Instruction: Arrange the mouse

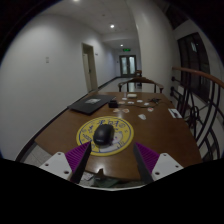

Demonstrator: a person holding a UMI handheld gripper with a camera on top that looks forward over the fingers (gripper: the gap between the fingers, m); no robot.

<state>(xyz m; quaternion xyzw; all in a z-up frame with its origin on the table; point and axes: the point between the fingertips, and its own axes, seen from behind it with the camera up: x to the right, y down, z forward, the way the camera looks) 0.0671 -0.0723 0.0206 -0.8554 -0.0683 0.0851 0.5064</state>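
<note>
A black mouse (104, 132) lies on a round yellow mouse mat (108, 137) on a brown table (160, 135). My gripper (112, 160) is open, its two fingers with purple pads (77, 157) spread wide just short of the mat. The mouse sits ahead of the fingers, beyond the gap between them, and nothing is held.
A dark laptop (88, 102) lies at the far left of the table. Small white items (143, 116) are scattered past the mat on the right. White sheets (30, 152) lie at the near left edge. A corridor with doors runs behind, a railing at the right.
</note>
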